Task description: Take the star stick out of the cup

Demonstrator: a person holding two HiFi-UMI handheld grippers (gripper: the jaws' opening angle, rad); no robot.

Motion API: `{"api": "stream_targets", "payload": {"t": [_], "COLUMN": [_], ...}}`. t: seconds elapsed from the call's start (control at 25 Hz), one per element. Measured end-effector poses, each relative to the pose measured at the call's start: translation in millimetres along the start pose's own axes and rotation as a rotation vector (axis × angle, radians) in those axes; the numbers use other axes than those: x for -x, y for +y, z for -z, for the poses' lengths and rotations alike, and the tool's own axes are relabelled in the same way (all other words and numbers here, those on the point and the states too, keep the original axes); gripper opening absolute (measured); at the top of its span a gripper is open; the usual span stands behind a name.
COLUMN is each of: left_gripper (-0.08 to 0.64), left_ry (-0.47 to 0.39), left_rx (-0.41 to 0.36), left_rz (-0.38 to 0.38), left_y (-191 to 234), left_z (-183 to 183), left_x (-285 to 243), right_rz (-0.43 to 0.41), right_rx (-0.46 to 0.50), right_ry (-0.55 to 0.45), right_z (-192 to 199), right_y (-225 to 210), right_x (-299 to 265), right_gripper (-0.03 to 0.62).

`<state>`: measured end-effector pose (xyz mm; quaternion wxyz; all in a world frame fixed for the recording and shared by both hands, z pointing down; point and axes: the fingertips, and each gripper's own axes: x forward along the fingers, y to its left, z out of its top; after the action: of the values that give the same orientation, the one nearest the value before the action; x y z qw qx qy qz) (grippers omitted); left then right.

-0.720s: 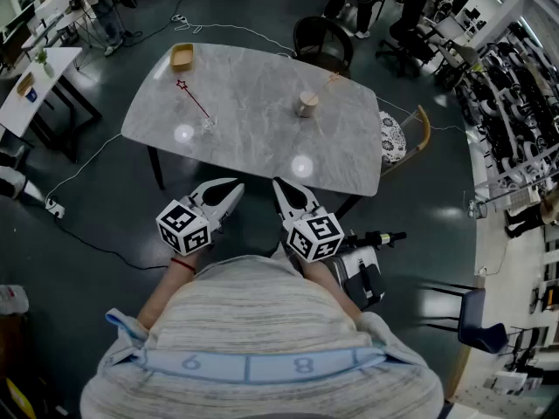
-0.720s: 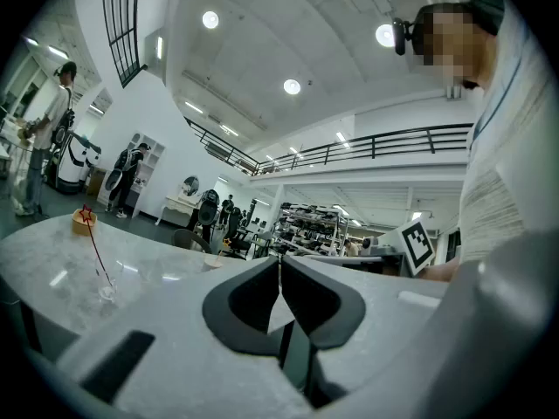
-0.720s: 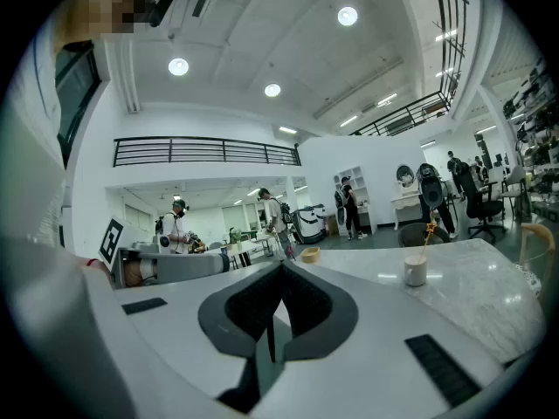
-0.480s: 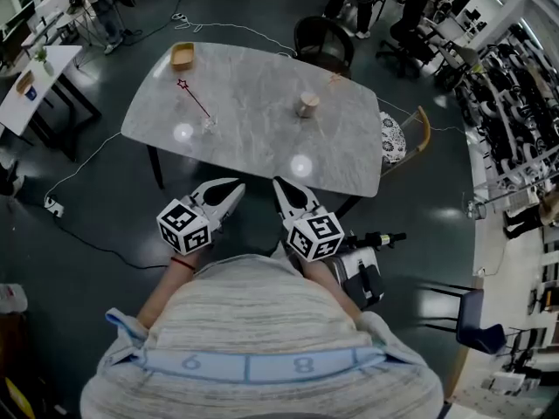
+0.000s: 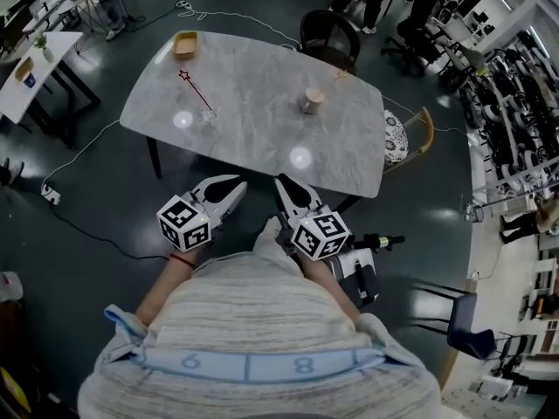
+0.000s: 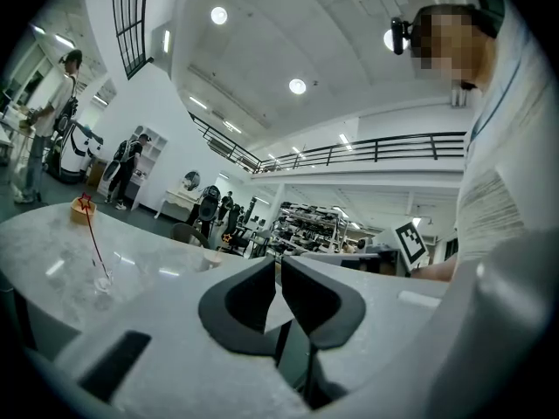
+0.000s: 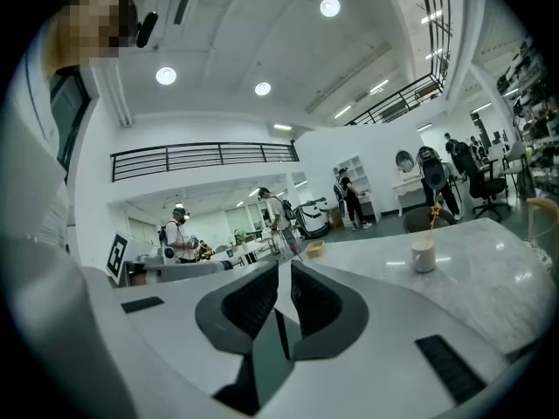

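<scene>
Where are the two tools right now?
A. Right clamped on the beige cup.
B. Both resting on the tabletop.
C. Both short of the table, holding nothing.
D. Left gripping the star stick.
C: the left tool and right tool are near the person's body, before the table edge, jaws together on nothing; the beige cup and its star stick stand untouched.

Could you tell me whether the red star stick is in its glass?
In: the red star stick stands tilted with its lower end inside the glass.

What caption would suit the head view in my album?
The left gripper and right gripper, shut and empty, short of a marble table bearing a red star stick in a glass cup.
</scene>
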<state>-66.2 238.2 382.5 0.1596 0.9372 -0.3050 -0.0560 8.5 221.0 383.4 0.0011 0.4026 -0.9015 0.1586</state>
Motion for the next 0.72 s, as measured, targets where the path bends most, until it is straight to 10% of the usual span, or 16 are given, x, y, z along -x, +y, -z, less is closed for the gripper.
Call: {"api": "stream_targets", "payload": {"t": [0.72], "left_gripper": [0.017], "left_ry": [0.090], "left_rx": [0.031], "left_rz": [-0.026], "left_y": [75], "left_z": [-1], "left_x": [-98], "right_rz": [-0.067], "right_rx": [0.008], "right_ry": [0.051], "right_z": [-27], "right_y": [-101], "right_x": [-79], "right_gripper": [0.012]}}
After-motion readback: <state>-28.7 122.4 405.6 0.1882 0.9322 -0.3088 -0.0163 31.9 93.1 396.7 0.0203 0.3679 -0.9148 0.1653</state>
